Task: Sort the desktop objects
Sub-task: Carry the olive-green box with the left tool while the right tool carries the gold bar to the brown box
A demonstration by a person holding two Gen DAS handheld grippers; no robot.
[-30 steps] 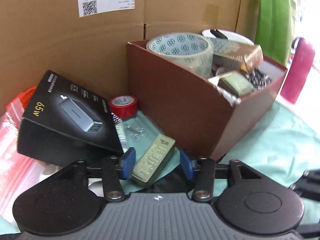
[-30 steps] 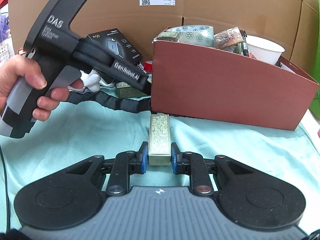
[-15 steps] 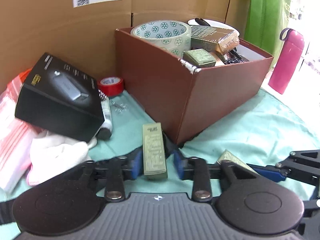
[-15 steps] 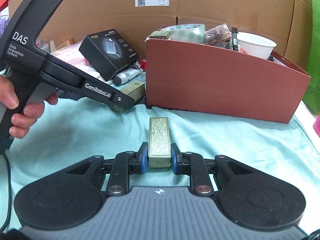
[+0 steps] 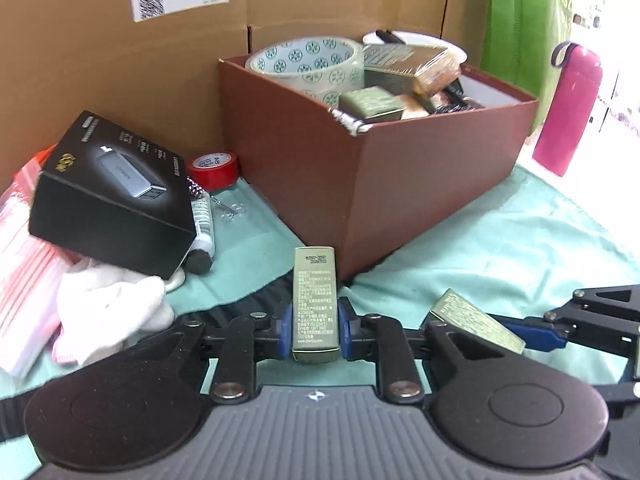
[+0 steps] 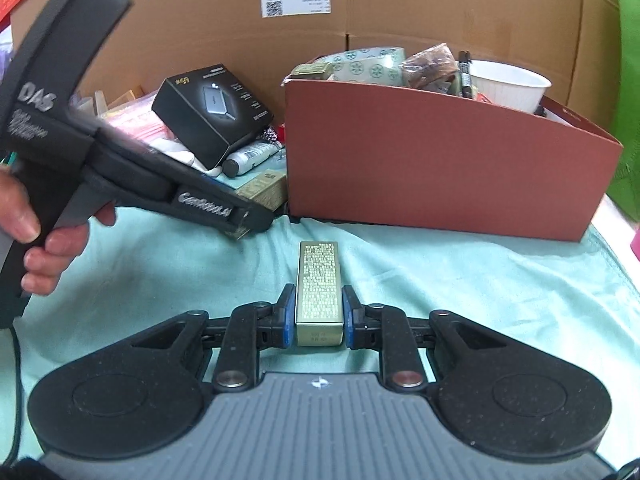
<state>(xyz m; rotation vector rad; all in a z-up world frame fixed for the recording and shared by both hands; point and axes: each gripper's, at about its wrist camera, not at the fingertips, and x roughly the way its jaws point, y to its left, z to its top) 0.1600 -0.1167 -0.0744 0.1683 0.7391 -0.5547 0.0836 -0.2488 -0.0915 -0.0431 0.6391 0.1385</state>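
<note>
Your left gripper (image 5: 314, 326) and right gripper (image 6: 319, 318) each sit level, clamped on a slim gold carton (image 5: 315, 304), (image 6: 319, 288), glossy, printed, rectangular.

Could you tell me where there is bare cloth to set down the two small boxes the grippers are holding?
The green cloth in front of the brown box lies bare, out to its right edge. It is crowded left of that box: the black carton, red tape roll, tube and white rag fill that corner. The brown box is piled to its rim.
</note>
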